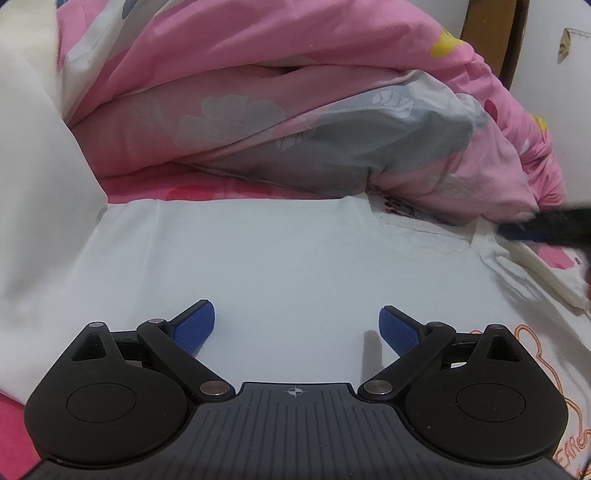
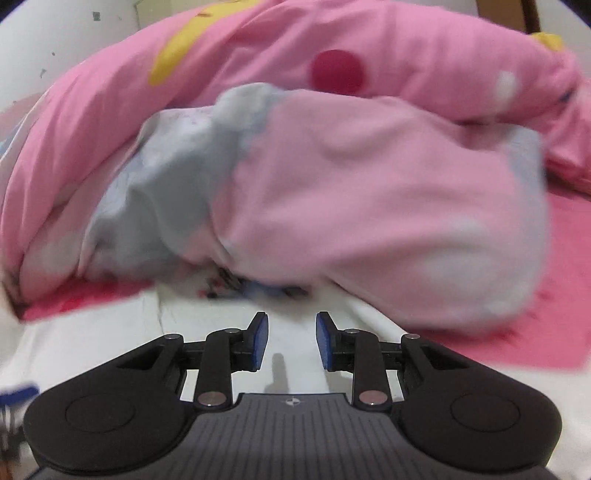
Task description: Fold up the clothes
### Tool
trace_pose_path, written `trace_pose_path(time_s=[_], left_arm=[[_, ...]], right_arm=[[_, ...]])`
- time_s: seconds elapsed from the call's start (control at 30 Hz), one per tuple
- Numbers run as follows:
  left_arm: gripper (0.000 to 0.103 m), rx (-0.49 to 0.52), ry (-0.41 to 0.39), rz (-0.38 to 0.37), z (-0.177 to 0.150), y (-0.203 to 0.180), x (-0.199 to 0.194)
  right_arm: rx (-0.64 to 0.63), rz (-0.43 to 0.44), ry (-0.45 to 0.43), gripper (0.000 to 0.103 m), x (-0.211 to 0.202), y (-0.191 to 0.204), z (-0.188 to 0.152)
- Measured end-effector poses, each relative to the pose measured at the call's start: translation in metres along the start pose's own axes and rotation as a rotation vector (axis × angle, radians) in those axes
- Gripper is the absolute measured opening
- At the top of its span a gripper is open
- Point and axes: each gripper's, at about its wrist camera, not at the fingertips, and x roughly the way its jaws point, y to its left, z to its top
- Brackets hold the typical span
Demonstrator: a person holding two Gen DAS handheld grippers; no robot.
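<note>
While the left gripper [image 1: 297, 325] hovers low over a white shirt [image 1: 258, 258], its blue pads [image 1: 194, 326] stand spread wide apart with nothing between them, only smooth cloth showing in the gap. This shirt lies flat on a bed, spread across a pink sheet [image 1: 11, 435] that shows at the lower left corner and as a strip along the shirt's far edge. An orange outline print [image 1: 543, 369] marks the shirt to the right of the gripper, and the ribbed neckline [image 1: 424, 230] lies further off to the right. The right gripper [image 2: 291, 341] is also over the white shirt [image 2: 110, 350], its jaws partly apart and holding nothing, with bare white cloth seen between the blue pads [image 2: 260, 339]; its view is blurred. From the left wrist view, the right gripper appears as a dark, blurred shape [image 1: 546, 223] at the right edge, near the neckline. Beyond the shirt in both views, a bulky pink duvet [image 1: 295, 110] with grey flower patches is heaped up, just touching or overlapping the shirt's far edge at the neckline. Behind the duvet stands a white wall [image 1: 565, 110], and a brown wooden headboard [image 1: 487, 33] shows at the upper right.
</note>
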Motion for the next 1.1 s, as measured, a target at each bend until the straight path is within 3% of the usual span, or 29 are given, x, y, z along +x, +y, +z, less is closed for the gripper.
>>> trace_pose_path(time_s=[0.07,0.2,0.37,0.5,0.8,1.03,1.1], left_arm=[[0.097,0.003,0.000,0.002,0.000,0.000,0.000],[0.097,0.011,0.001,0.007,0.000,-0.001,0.001],[0.098,0.006,0.000,0.000,-0.001,0.000,0.001],[0.098,0.002,-0.001,-0.004,-0.001,0.001,0.000],[0.098,-0.007,-0.005,-0.018,-0.002,0.003,-0.001],[0.099,-0.037,-0.013,-0.059,-0.004,0.015,-0.011],[0.100,-0.026,-0.018,-0.047,-0.003,0.012,-0.012]], right_arm=[[-0.012,-0.030,0.034,0.030,-0.006,-0.012,-0.010],[0.056,-0.060,0.085,0.028,0.019,-0.041,-0.008],[0.182,-0.084,0.062,0.026,0.059,-0.062,0.017],[0.211,-0.103,0.057,0.029,0.044,-0.057,0.017],[0.296,-0.028,-0.134,0.030,-0.112,-0.060,-0.015],[0.461,-0.073,-0.254,0.042,-0.243,-0.099,-0.081],[0.473,-0.134,-0.287,0.044,-0.264,-0.118,-0.093]])
